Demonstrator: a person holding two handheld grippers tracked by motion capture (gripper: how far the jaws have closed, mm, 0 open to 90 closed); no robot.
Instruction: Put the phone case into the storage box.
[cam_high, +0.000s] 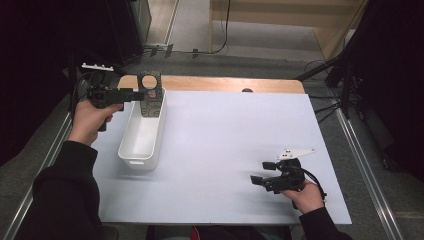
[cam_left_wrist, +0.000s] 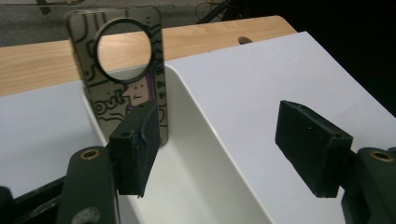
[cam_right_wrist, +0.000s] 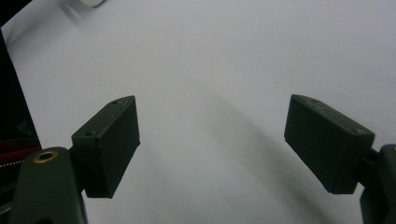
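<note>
A flat patterned phone case (cam_high: 150, 98) with a large round hole stands upright at the far end of a white bin (cam_high: 137, 161). My left gripper (cam_high: 134, 94) hovers over the bin's far left side, open. In the left gripper view the case (cam_left_wrist: 122, 95) rises just behind the left pad (cam_left_wrist: 135, 149), and I cannot tell whether they touch. The bin's inner wall (cam_left_wrist: 196, 140) runs between the jaws. My right gripper (cam_high: 263, 172) rests low over the white board at the near right, open, with nothing between its pads (cam_right_wrist: 109, 144).
A white board (cam_high: 225, 135) covers most of a wooden table (cam_high: 215, 83), whose far strip shows beyond it. Dark stands and cables stand at the left and right. Floor lies beyond the table's far edge.
</note>
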